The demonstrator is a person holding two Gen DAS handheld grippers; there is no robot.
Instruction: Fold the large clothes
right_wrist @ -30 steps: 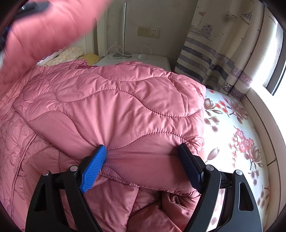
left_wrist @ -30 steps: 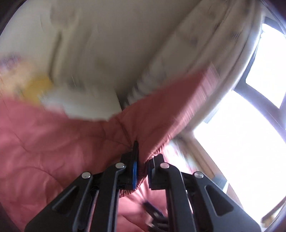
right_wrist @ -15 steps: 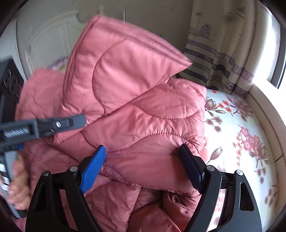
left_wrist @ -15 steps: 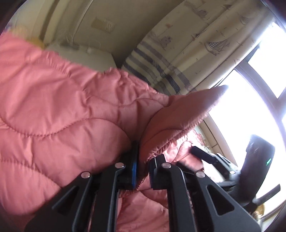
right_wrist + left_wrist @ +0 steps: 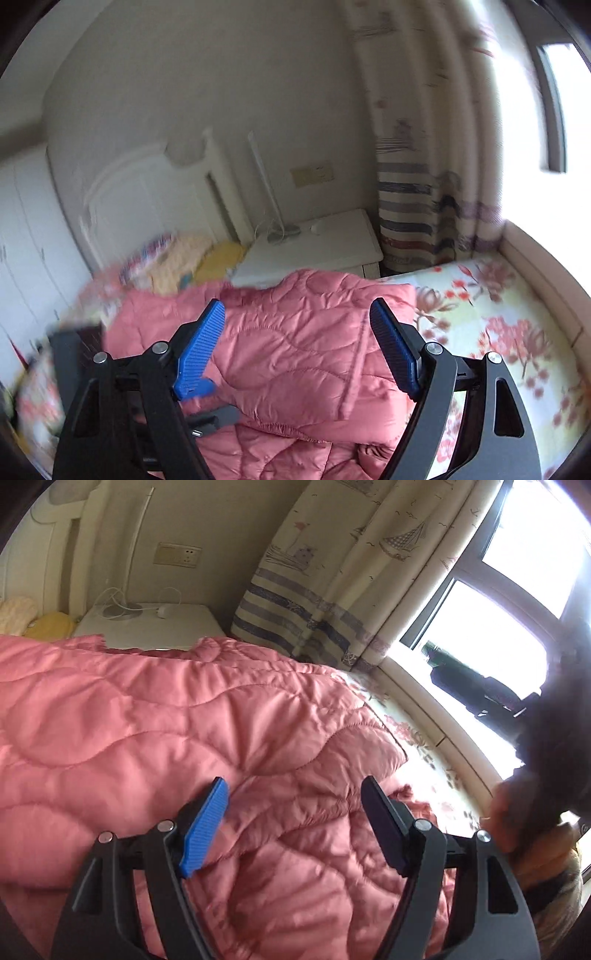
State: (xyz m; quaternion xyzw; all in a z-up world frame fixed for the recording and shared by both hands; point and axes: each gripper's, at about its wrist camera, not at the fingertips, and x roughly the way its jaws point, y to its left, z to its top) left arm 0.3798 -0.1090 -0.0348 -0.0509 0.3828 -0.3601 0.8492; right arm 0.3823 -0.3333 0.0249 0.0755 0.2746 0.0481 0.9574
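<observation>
A pink quilted padded coat (image 5: pixel 192 746) lies folded over on the bed and fills the left wrist view. My left gripper (image 5: pixel 295 797) is open and empty just above it. In the right wrist view the coat (image 5: pixel 295 343) lies as a folded bundle on the floral sheet. My right gripper (image 5: pixel 297 321) is open and empty, raised above and back from the coat. The left gripper's black body (image 5: pixel 74 354) shows at the left edge of the right wrist view.
The floral bed sheet (image 5: pixel 498 314) lies bare to the right of the coat. A white nightstand (image 5: pixel 317 247) with a lamp base stands behind, beside the striped curtain (image 5: pixel 417 214). Pillows (image 5: pixel 192 258) lie at the white headboard. The window wall (image 5: pixel 498 635) runs along the right.
My left gripper has let go of the coat flap and opened; the flap now lies flat over the coat. My right gripper has lifted up and back from the coat.
</observation>
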